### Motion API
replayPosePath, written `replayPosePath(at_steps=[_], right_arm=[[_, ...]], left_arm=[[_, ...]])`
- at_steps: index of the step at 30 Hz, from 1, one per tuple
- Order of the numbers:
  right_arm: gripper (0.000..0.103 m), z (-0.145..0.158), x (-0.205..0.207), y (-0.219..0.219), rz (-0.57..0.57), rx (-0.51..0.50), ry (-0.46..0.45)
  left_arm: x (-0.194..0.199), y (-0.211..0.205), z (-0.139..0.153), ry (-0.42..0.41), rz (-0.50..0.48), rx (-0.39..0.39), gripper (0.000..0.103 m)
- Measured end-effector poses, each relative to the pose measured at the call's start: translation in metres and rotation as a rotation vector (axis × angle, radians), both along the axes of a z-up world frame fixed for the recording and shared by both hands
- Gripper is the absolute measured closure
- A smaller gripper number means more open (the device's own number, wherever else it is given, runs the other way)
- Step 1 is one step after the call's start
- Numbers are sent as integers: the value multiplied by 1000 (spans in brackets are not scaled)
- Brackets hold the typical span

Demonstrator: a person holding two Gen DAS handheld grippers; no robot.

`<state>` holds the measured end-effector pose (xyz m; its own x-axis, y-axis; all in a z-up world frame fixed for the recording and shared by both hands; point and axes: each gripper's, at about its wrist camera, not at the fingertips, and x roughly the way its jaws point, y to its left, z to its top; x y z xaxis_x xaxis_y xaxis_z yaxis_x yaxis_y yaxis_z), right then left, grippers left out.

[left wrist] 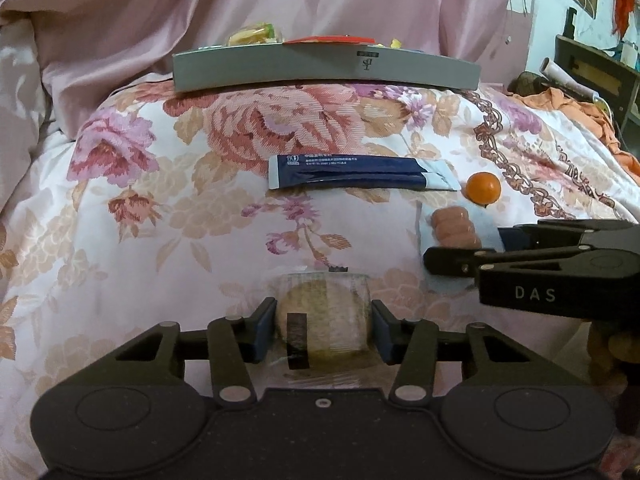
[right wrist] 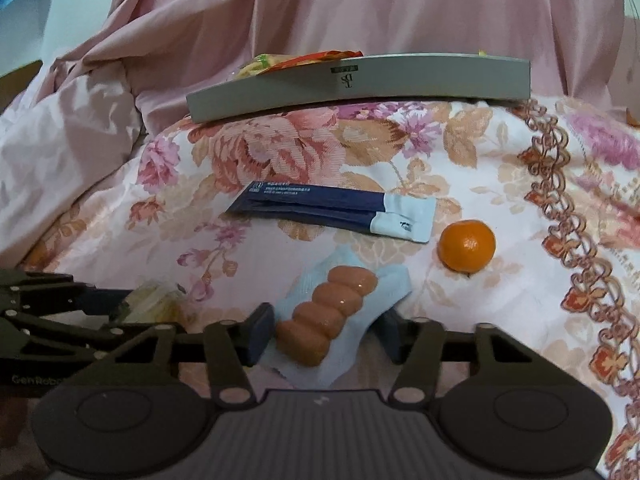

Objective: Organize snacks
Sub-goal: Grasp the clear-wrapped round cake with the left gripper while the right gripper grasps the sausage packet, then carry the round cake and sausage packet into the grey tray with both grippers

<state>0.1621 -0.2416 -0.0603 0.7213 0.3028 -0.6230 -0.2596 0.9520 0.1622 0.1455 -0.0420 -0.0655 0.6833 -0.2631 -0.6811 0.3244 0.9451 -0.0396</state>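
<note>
A round pastry in clear wrap (left wrist: 324,320) lies on the flowered quilt, and my left gripper (left wrist: 323,330) is shut on it, a pad pressed to each side. Right of it, a pale blue packet of small sausages (right wrist: 328,312) sits between the pads of my right gripper (right wrist: 326,332), which touch its wrapper on both sides. In the left wrist view the right gripper's fingers (left wrist: 440,260) lie over that sausage packet (left wrist: 452,228). Further back are a dark blue sachet (right wrist: 312,204) and a small orange (right wrist: 466,245). A grey box (right wrist: 360,88) at the back holds several snacks.
The flowered quilt (left wrist: 160,200) covers a soft, bulging bed. Pink bedding (left wrist: 240,8) is heaped behind the grey box (left wrist: 320,68). Orange cloth and dark furniture (left wrist: 592,76) stand at the far right. The left gripper (right wrist: 120,312) shows at the right wrist view's left edge.
</note>
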Motion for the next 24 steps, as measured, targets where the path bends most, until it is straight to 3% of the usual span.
replayPosePath(at_steps=[10, 16, 24], right_arm=[[83, 12, -19, 11, 36, -57, -28], [85, 15, -36, 22, 57, -124, -78], [85, 22, -49, 20, 35, -100, -131]], left_arm=[[-20, -3, 9, 30, 48, 26, 53], [-38, -3, 21, 6, 47, 32, 53], [-45, 9, 38, -41, 107, -7, 53]])
